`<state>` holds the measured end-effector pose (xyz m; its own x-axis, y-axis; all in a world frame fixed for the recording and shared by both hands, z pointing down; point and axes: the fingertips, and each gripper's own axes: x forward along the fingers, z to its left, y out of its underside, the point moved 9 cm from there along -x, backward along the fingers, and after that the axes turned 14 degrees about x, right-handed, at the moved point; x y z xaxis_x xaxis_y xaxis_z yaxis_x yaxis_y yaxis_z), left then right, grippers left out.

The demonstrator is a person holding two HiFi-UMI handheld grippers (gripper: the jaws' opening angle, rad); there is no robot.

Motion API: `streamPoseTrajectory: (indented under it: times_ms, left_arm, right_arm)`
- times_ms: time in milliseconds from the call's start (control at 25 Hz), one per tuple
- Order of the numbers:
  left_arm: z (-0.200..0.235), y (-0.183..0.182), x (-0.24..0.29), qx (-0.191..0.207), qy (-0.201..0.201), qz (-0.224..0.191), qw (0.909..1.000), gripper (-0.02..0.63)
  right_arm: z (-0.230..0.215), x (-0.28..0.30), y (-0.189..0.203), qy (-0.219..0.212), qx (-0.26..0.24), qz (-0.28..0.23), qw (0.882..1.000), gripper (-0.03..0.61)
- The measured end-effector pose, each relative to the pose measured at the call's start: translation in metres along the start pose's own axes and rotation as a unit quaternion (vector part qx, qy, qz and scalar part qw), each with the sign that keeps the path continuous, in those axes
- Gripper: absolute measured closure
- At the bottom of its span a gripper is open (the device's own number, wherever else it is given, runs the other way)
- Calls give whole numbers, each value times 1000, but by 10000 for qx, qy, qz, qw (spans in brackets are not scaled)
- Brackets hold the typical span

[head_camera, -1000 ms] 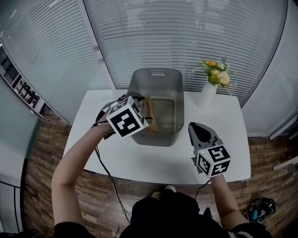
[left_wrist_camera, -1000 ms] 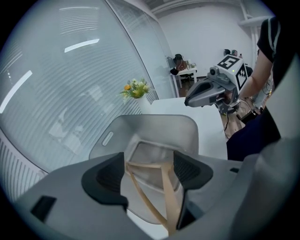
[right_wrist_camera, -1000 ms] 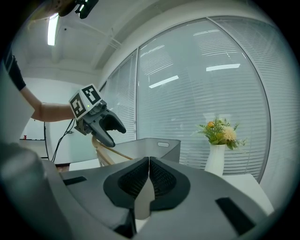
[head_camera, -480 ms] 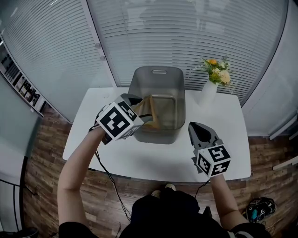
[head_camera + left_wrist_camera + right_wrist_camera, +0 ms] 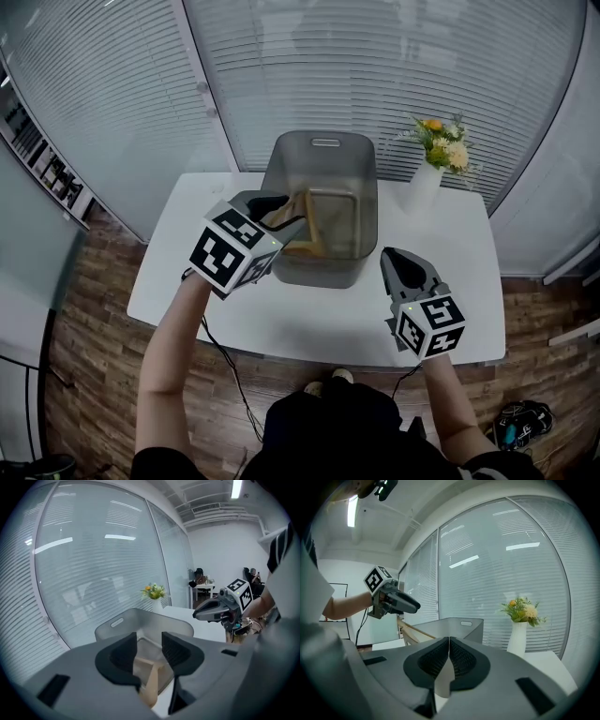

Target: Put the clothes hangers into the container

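Looks like the drop-off step to me: the hanger is in the bin and the gripper just needs to get clear.

Nearest to the person, the right gripper point(image 5: 396, 258) hangs over the front part of the white table point(image 5: 328, 323). Its jaws are pressed together with nothing between them, so it's idle.

A bit further out, the left gripper point(image 5: 149, 644) sits at the near left rim of the container point(image 5: 323, 141). Its jaws are clearly spread. The wooden hanger point(image 5: 307, 220) shows in the gap, but the pads don't look clamped on it, so I'd call it free. The hanger leans inside the container, with its upper end poking up by the near rim, right beside the left jaws.

My guess for the next move: pull the left gripper straight back and up so it doesn't snag that raised end. I can't see any other hangers on the table.

Far right, a white vase point(image 5: 419, 192) of flowers stands beside the container, well out of the way.
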<state>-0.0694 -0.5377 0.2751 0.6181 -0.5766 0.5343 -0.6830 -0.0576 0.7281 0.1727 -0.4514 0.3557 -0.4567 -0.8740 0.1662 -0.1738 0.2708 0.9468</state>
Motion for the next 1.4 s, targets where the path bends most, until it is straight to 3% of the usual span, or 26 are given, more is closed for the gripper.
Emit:
streamPoseTrajectory:
  times_ms: [280, 480, 800, 1200, 1400]
  left_arm:
    - [6, 6, -23, -408, -472, -477, 9969, 510]
    - [-5, 12, -38, -380, -852, -618, 9937, 555]
    - [-30, 21, -70, -812, -1262, -1130, 9822, 581]
    - [-72, 63, -83, -1574, -1607, -1133, 9678, 594]
    - [-89, 92, -87, -2106, -1834, -1136, 9535, 597]
  right_arm:
    - [2, 4, 3, -23, 56, 72, 10000, 551]
    - [3, 2, 8, -45, 100, 115, 9999, 551]
    - [7, 2, 14, -114, 130, 185, 9997, 551]
    - [20, 2, 25, -313, 253, 250, 9989, 551]
    - [30, 2, 35, -422, 204, 299, 9985, 551]
